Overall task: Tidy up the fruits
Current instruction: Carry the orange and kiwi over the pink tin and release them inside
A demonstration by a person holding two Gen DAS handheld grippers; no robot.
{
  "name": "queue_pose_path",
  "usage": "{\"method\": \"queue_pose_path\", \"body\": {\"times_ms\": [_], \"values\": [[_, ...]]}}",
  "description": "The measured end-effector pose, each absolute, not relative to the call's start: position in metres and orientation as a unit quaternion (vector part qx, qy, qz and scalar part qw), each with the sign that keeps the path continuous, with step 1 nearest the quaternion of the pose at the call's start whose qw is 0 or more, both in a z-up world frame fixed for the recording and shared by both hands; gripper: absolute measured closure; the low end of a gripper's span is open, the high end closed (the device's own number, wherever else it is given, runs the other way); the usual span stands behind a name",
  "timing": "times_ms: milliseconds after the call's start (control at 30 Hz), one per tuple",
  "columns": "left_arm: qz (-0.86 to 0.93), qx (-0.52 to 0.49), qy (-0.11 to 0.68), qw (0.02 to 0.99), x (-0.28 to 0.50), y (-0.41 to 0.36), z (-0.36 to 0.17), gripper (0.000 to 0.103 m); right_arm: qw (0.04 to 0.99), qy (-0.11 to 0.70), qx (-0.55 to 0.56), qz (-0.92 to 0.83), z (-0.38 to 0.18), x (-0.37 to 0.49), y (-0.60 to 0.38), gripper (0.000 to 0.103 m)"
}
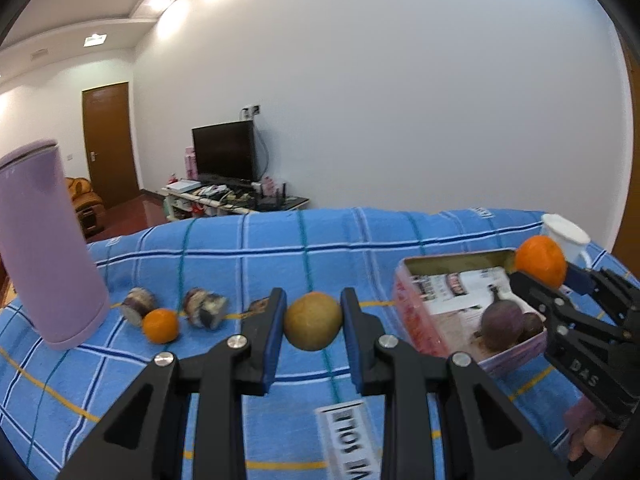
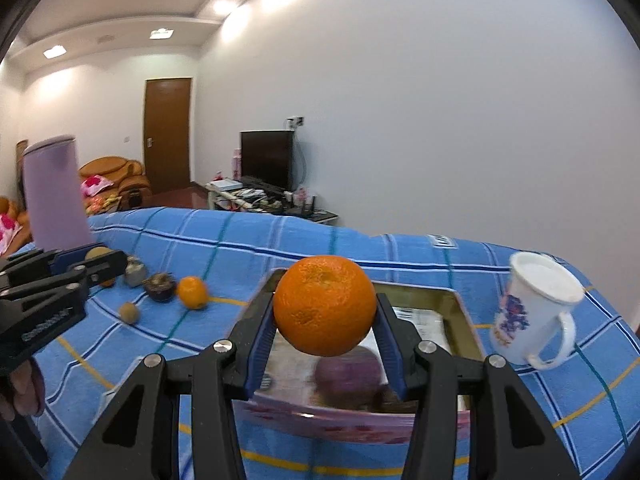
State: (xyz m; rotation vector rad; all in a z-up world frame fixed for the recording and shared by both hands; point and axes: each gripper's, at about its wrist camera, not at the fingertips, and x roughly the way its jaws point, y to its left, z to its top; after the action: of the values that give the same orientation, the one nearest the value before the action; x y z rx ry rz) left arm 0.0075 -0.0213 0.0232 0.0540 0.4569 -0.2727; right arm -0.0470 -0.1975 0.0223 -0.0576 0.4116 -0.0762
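Left wrist view
Left gripper (image 1: 313, 316): black hinged arms with blue pads, clenched on a round, matte yellow-green fruit (image 1: 313, 321), one pad pressed to each side.
Cloth: blue terry towel (image 1: 248, 256) with white, navy, teal and yellow check lines, lying under the tongs.
Left of the tongs: a small glossy mandarin (image 1: 160, 325) on the towel, with two stubby brown-and-white chunks (image 1: 138, 304) (image 1: 204, 307) just beside it; what they are I cannot tell.
Far left: a smooth lilac cylinder tumbler (image 1: 44, 248), upright.
Right of the tongs: a rectangular metal tin (image 1: 416, 300) with pink printed walls, paper-lined, holding a dark purple round fruit (image 1: 502, 326).
Right gripper (image 1: 540, 276): grasping a large orange (image 1: 540, 260) above the tin's far corner.
Behind it: a white mug (image 1: 568, 236).

Right wrist view
Right gripper (image 2: 325, 312): blue pads closed tight on the dimpled, round large orange (image 2: 325, 306), held above the tin (image 2: 460, 320).
In the tin below the pads: the blurred purple fruit (image 2: 348, 374).
Right of the tongs: the white mug (image 2: 532, 312), printed in blue and red, tilted, handle to the right.
Left of the tongs: the mandarin (image 2: 192, 292), a dark mangosteen-like fruit (image 2: 159, 286) and a small brown fruit (image 2: 129, 312) on the towel (image 2: 240, 240).
Far left: the left gripper (image 2: 100, 262) around the yellow-green fruit (image 2: 98, 254), the tumbler (image 2: 54, 196) behind.
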Motion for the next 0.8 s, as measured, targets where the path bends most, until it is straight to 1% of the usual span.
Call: {"method": "queue_pose_path", "body": {"times_ms": [467, 800], "values": [[-0.193, 0.038, 0.225, 0.954, 0.010, -0.099, 0.026, 0.074, 0.970, 0.209, 0.023, -0.120, 0.026, -0.046, -0.288, 0.054], [-0.201, 0.054, 0.261, 0.943, 0.031, -0.150, 0.011, 0.074, 0.963, 0.243, 0.031, -0.115, 0.016, -0.028, -0.302, 0.053]]}}
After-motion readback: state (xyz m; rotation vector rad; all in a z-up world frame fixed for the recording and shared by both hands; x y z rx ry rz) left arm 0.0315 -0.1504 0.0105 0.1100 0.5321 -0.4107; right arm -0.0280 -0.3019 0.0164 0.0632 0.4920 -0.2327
